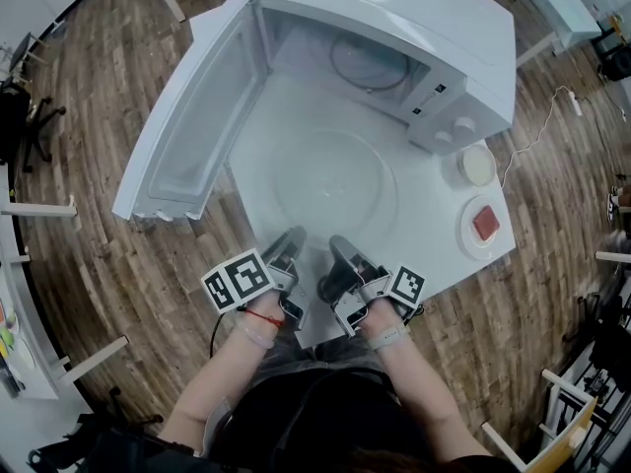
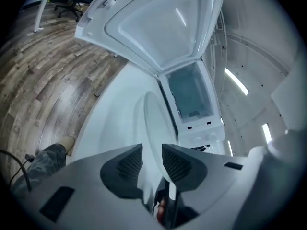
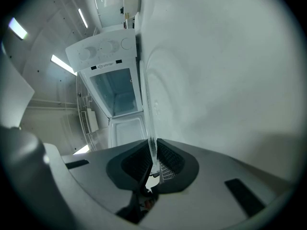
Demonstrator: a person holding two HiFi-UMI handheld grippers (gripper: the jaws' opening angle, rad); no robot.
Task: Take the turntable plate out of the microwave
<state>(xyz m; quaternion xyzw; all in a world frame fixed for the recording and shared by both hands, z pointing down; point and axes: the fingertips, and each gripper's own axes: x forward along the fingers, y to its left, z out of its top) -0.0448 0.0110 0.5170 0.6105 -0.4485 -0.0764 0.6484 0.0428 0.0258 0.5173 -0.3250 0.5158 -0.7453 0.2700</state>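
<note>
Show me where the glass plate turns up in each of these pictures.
Head view: glass plate, centre, just in front of the open microwave.
Left gripper view: glass plate edge-on, lower centre, running up toward the microwave.
Right gripper view: glass plate edge-on, a thin strip at centre, with the microwave left of it.
Shared landmark: the microwave.

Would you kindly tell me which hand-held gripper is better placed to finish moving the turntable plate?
Right. The right hand-held gripper has its jaws shut on the near rim of the turntable plate, so it has the grip. The left hand-held gripper only straddles that rim, with its jaws apart and not pressing.
</note>
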